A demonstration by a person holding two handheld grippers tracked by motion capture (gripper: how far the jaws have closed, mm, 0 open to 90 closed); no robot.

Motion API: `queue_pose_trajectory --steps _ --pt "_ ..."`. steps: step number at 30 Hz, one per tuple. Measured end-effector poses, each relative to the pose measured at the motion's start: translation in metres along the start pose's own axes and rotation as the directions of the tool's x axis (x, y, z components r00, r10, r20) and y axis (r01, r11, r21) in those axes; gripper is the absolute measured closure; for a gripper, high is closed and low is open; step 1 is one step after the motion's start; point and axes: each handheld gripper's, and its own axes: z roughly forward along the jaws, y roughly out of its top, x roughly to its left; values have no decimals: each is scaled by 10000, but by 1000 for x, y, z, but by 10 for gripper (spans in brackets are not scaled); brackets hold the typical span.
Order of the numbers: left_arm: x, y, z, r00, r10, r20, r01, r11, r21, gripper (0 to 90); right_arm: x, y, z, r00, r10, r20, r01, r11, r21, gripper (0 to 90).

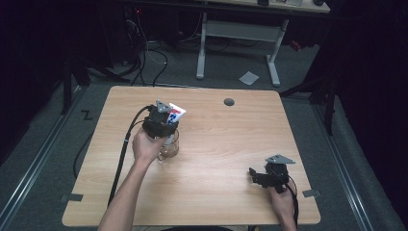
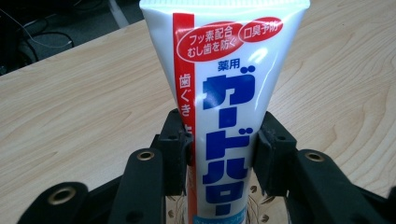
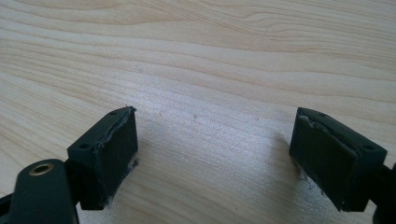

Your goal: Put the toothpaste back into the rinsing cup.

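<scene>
Dim room, pale wooden table [image 1: 216, 159]; left tool [image 2: 223, 154] clamps a toothpaste tube [image 2: 224, 93], right tool [image 3: 215, 158] gapes.

White toothpaste tube [image 2: 224, 93] with red stripe and blue lettering; black jaws; pale wood-grain table [image 1: 216, 159].

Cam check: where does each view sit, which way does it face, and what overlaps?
High view: above the person's side, facing forward and down on the table; forearms, left gripper, right gripper.
Left gripper view: on the left gripper, along its jaws shut on the tube over a glass.
Right gripper view: along open jaws at bare wood.
Shared: high and left gripper views show tube and glass.
</scene>
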Motion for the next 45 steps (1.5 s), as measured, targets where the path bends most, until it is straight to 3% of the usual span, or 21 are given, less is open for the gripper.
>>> queue_pose_trajectory --steps 21,45 --pt "2 -15 0 9998 -189 42 189 9998 47 599 0 0 0 10000 -1 -1 1 10000 0 150" --pt "-2 -25 3 10000 -72 16 72 9995 296 595 0 0 0 10000 -2 0 2 10000 -2 151"
